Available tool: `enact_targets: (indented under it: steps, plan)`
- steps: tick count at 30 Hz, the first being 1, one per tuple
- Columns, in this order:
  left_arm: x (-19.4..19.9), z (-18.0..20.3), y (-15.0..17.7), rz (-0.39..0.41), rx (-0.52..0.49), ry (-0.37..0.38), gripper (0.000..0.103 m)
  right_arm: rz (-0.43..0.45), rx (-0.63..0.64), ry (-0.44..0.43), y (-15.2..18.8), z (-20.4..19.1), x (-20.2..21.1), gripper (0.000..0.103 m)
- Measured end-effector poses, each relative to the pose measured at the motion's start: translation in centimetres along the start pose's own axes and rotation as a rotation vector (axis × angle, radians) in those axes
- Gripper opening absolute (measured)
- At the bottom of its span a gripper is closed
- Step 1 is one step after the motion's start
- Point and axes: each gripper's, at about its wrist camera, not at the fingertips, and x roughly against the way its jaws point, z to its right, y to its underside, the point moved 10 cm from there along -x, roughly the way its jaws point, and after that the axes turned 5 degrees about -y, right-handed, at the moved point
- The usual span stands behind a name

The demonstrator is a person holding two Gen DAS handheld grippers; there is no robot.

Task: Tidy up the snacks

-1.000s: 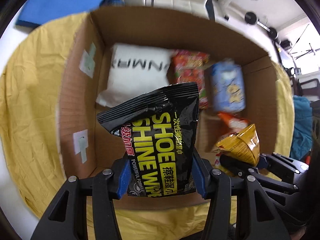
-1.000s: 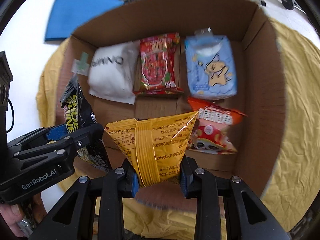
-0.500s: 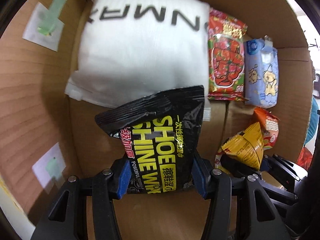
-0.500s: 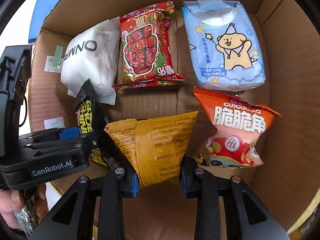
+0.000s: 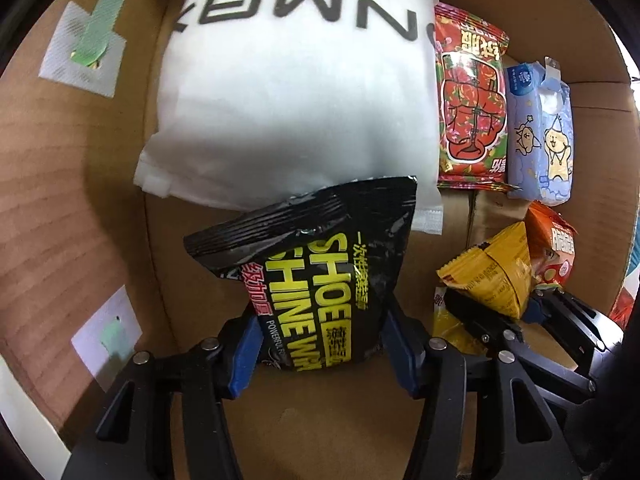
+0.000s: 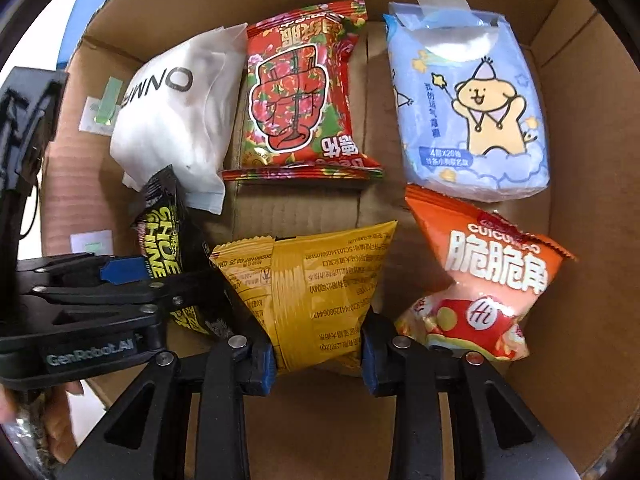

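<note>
Cardboard box (image 6: pixel 580 240) floor nearly fills both views; left gripper (image 5: pixel 320 344), jaws opening, brackets a black pack (image 5: pixel 320 280); right gripper (image 6: pixel 318 354) clamps a yellow pack (image 6: pixel 312 280)

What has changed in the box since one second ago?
Both grippers came down into the cardboard box. The left gripper is opening around the black packet; the right gripper still clamps the yellow packet. The four packets lying inside stayed put.
</note>
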Motion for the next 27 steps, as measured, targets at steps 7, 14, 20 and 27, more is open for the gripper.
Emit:
enact_targets:
  steps: [7, 14, 20, 27]
  plan:
    - [0.8, 0.5, 1.4, 0.034, 0.012, -0.010, 0.054, 0.003, -0.010, -0.005, -0.2, -1.1, -0.1, 0.048]
    - [3.2, 0.4, 3.6, 0.119, 0.047, -0.019, 0.054, 0.032, 0.005, 0.014, 0.0, -1.2, 2.4, 0.052]
    - [5.6, 0.8, 5.3, 0.254, 0.073, -0.083, 0.054, 0.095, 0.009, 0.089, 0.0, -0.5, 5.0, 0.053]
    - [7.7, 1.0, 6.7, 0.345, 0.112, -0.100, 0.073, 0.149, -0.017, 0.127, 0.2, 0.7, 6.9, 0.073]
